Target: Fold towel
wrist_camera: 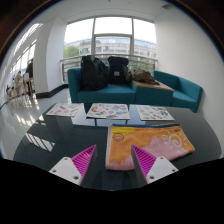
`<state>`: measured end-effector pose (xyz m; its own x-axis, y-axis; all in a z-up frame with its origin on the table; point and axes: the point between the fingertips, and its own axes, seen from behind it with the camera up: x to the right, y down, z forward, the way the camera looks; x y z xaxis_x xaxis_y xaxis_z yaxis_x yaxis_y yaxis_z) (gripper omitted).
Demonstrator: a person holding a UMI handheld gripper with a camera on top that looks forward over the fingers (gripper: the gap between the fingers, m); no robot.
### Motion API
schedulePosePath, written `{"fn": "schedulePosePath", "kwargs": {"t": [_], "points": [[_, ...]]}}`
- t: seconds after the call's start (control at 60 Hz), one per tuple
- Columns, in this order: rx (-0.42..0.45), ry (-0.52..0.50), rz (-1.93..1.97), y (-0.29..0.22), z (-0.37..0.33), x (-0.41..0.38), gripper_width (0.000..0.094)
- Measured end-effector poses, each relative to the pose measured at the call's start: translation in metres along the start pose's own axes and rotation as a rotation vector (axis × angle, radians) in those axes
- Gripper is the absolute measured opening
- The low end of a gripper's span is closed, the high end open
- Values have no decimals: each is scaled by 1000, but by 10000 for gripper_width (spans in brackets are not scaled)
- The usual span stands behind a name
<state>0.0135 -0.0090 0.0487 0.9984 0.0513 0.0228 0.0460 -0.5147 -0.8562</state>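
Observation:
A folded orange and pink towel (145, 143) with a cartoon print lies flat on the dark glossy table (50, 140). My gripper (113, 160) hovers at the near end of the towel. Its fingers are open, and the pink pads (83, 158) stand wide apart. The towel's near left corner lies between and just ahead of the fingers. The right finger (147, 161) overlaps the towel's near edge. Nothing is held.
Three printed sheets (108, 110) lie in a row on the far side of the table. Beyond it stands a teal sofa (180, 88) with two black backpacks (105, 70) on it. Large windows are behind.

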Motion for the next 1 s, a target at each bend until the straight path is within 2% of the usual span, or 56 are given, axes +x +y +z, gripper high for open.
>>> {"fn": "schedulePosePath", "kwargs": {"t": [0.15, 0.217, 0.283, 0.35, 0.433, 0.567, 0.65, 0.817, 0.9, 1.0], "points": [[-115, -5, 7, 5, 58, -2, 531], [-159, -8, -5, 10, 79, -3, 429], [-206, 4, -23, 19, 83, -3, 284], [-192, 7, -82, 16, 87, -4, 216], [-197, 42, -143, 16, 89, 3, 28], [-195, 48, -145, 15, 89, 2, 18], [-183, -4, -80, 10, 82, -2, 18], [-77, -66, -2, -47, 48, 34, 17], [-39, -40, 17, -71, 33, 81, 18], [-13, 40, 31, -85, 19, 153, 18]]}}
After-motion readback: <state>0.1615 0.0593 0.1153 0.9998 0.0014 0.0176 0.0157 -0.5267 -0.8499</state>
